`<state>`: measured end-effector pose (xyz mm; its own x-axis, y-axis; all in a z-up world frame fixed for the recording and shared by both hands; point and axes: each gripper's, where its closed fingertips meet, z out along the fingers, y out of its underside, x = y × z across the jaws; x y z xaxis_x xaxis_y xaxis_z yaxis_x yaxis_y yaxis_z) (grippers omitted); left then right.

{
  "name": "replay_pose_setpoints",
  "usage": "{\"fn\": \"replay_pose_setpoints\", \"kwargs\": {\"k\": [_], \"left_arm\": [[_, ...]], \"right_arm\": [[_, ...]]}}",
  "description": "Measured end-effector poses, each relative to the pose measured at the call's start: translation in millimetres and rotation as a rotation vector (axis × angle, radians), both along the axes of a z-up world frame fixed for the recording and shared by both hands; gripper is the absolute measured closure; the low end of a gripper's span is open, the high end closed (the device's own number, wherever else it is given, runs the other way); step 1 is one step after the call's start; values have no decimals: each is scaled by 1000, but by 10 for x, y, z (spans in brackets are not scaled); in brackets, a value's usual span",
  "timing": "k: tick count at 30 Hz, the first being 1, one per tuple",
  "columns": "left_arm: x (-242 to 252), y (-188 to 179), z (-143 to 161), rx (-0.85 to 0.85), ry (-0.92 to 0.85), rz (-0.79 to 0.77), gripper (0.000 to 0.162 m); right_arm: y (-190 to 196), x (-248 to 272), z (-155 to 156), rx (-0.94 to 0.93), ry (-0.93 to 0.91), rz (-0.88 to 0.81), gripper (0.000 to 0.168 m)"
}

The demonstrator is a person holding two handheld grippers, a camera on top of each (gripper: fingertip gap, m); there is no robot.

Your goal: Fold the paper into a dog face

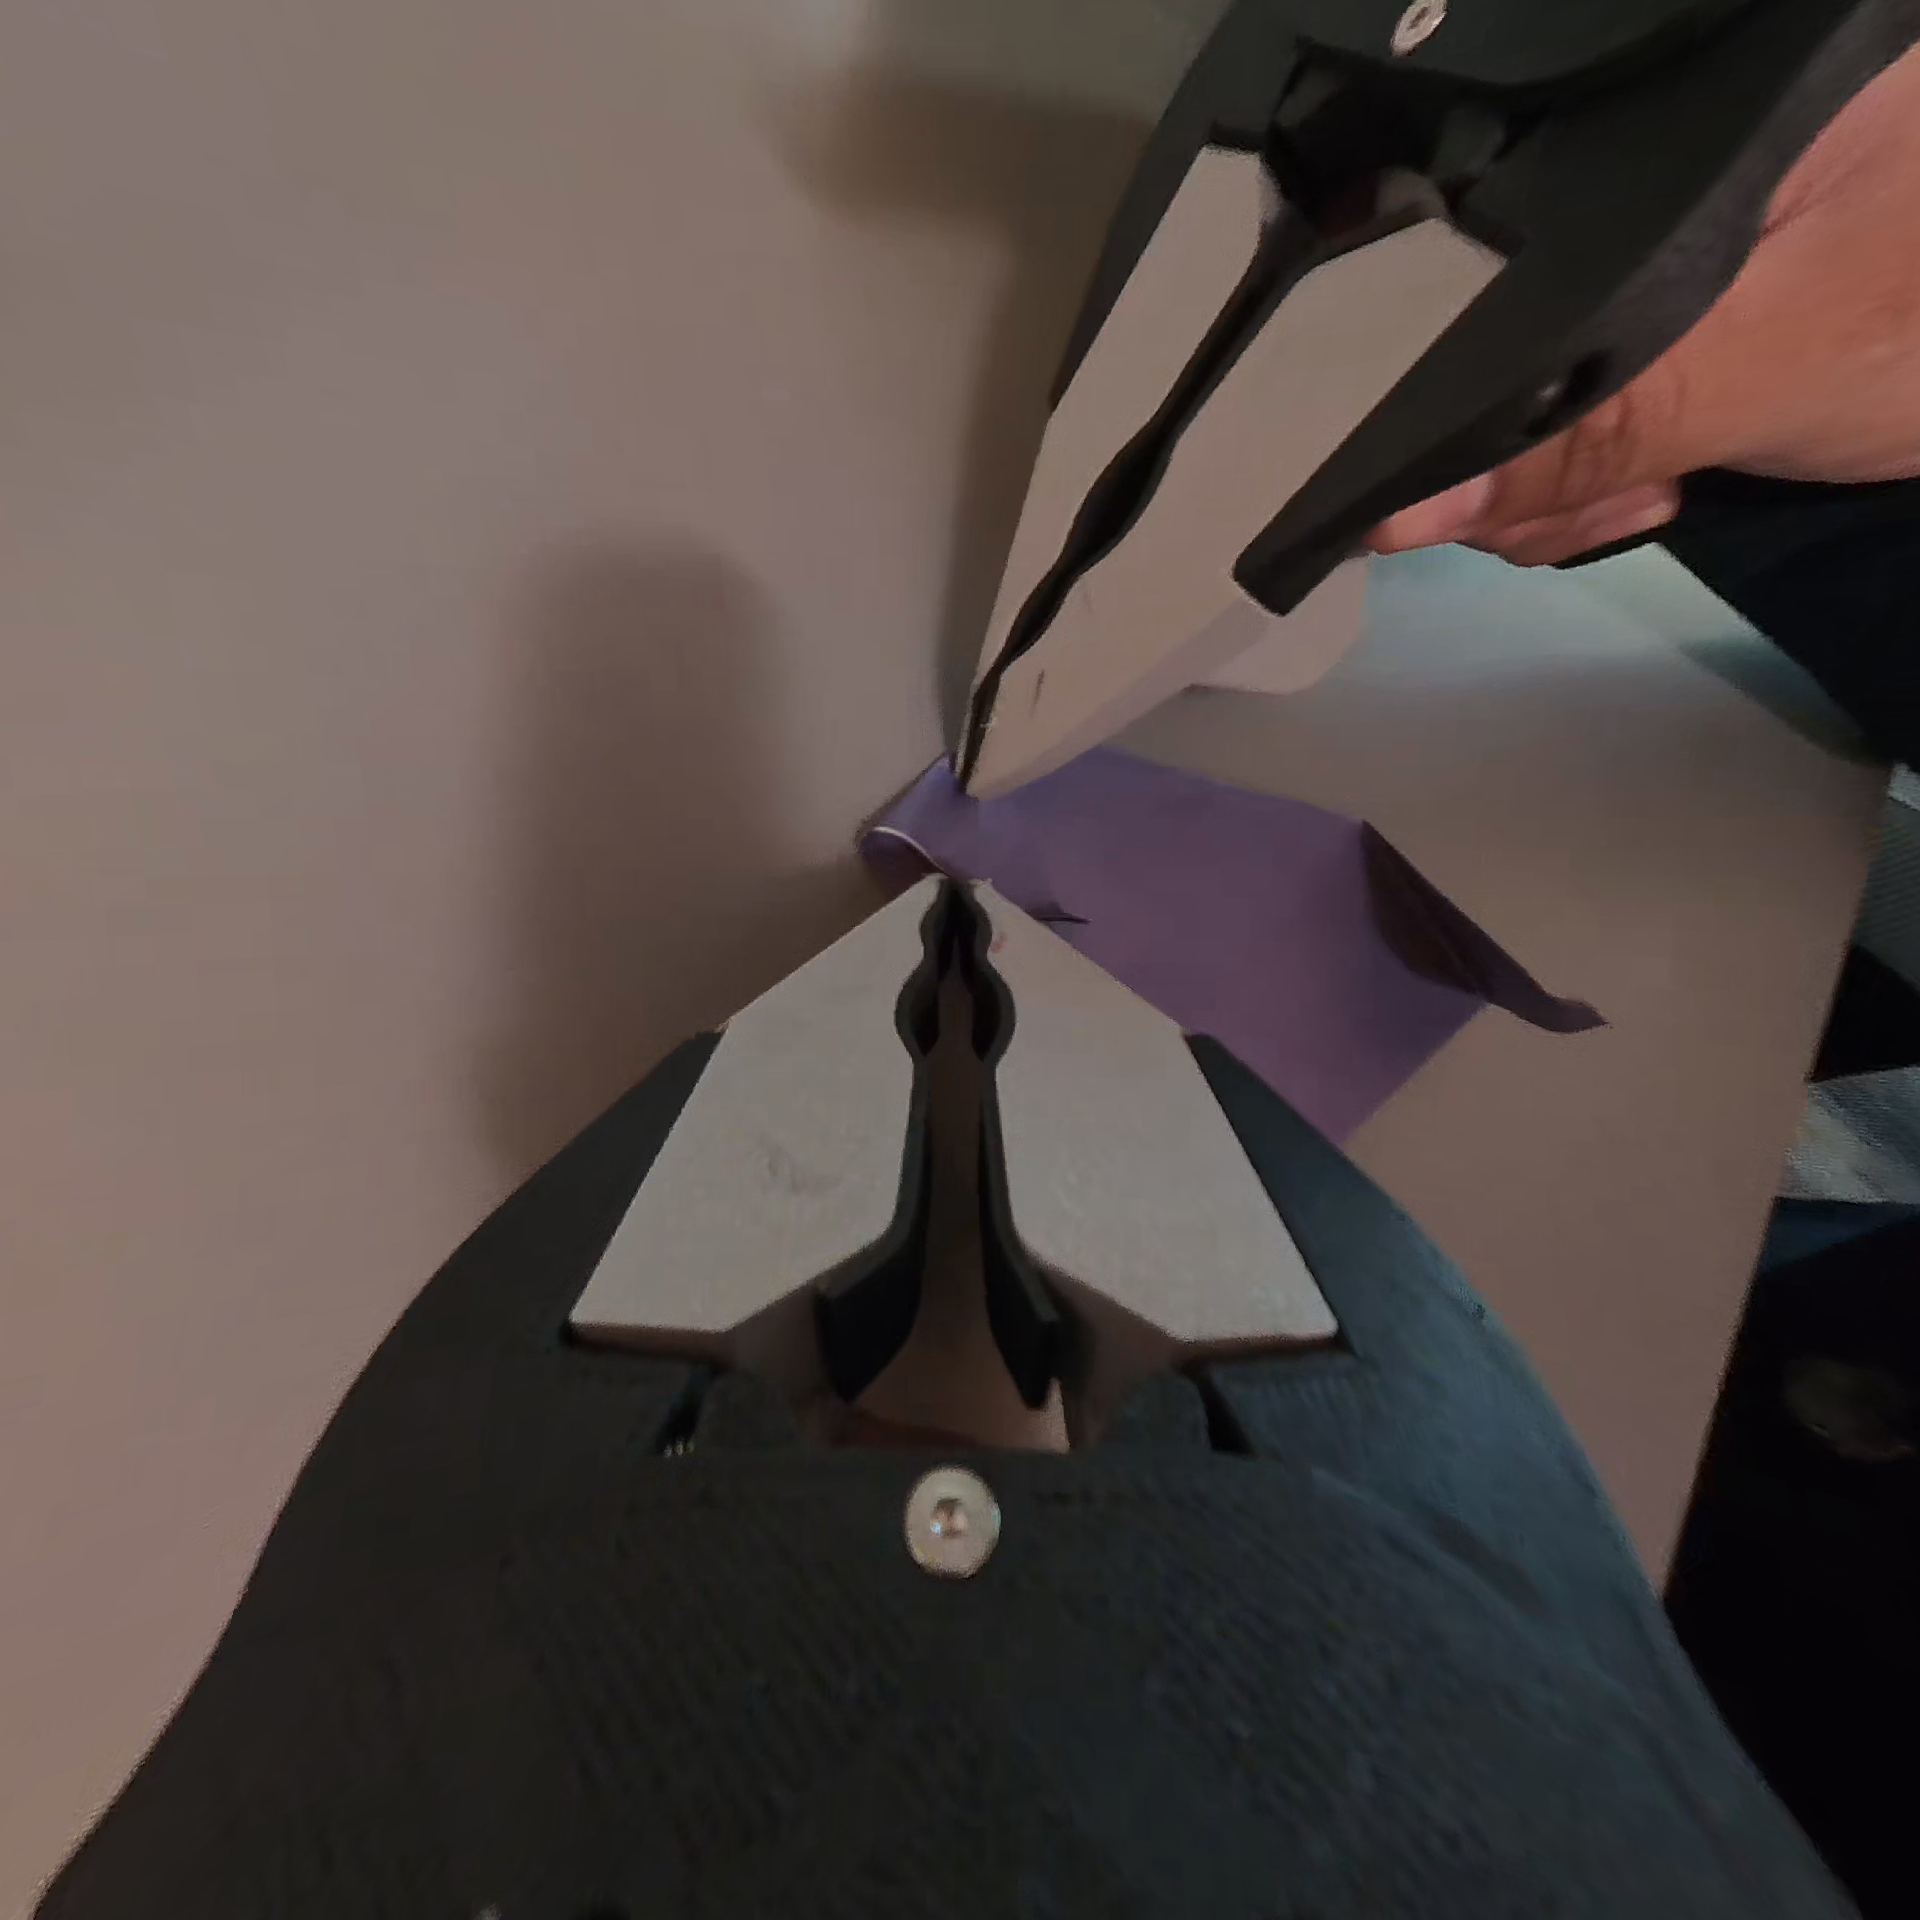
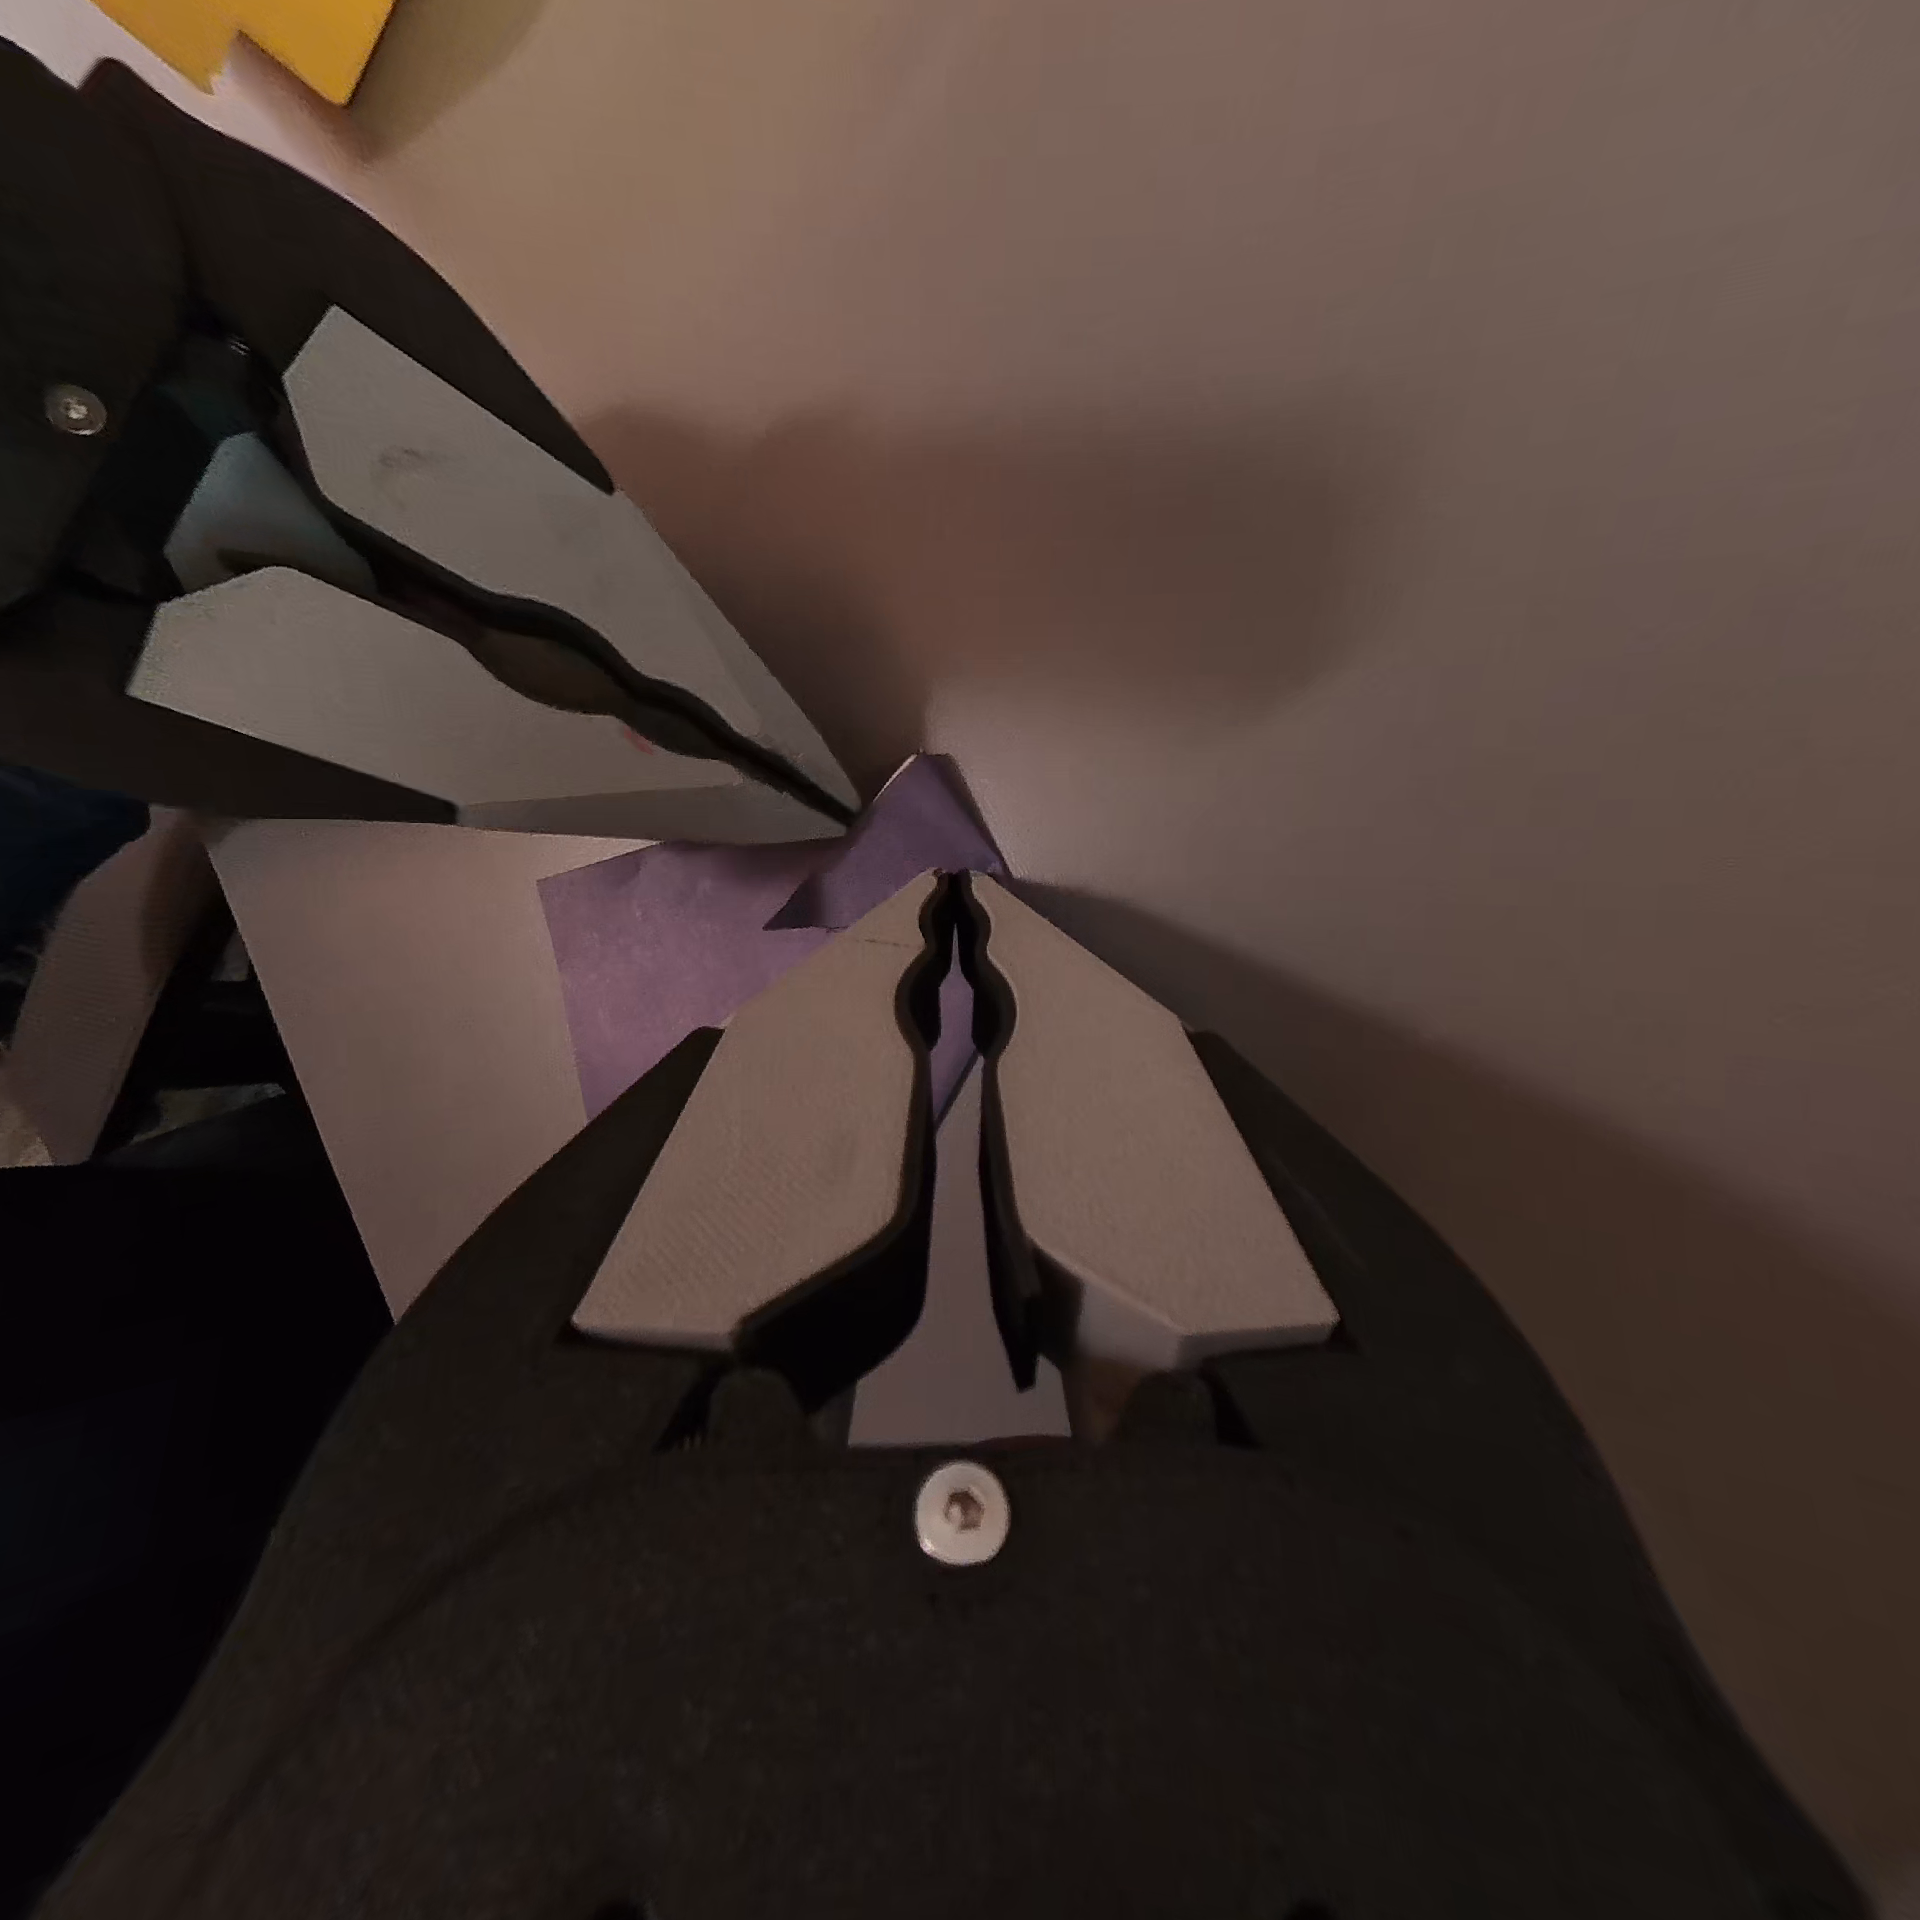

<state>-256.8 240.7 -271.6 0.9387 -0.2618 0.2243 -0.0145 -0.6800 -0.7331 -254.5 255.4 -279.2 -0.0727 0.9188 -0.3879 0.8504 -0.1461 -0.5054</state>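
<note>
In the left wrist view, the left gripper (image 1: 948, 885) points at the near corner of the purple paper (image 1: 1226, 914), which lies on the pale table (image 1: 416, 520) close to its right edge. Its jaws are drawn together, the tips meeting right at the curled corner of the sheet; whether they actually pinch paper is hard to tell, since the tips hide the contact. The right gripper (image 1: 971, 769) comes down from the upper right, held by a hand (image 1: 1766, 395), with its jaws closed on that same rolled-up corner. The far corner of the paper is folded up and juts past the table edge.

In the right wrist view, the right gripper (image 2: 954, 881) has its jaws together on a raised purple flap of the paper (image 2: 644, 935). The left gripper (image 2: 847, 816) enters from the left, tips closed against the flap. A yellow object (image 2: 281, 42) sits at the top left.
</note>
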Motion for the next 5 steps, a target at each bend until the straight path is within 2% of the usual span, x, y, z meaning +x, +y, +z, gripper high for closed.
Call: {"fn": "replay_pose_setpoints", "kwargs": {"k": [1,5], "left_arm": [[7,13,44,14,-21,2,162],[-31,144,131,50,-27,25,162]], "right_arm": [[0,0,0,-3,1,1,168],[0,1,1,-15,8,-1,168]]}}
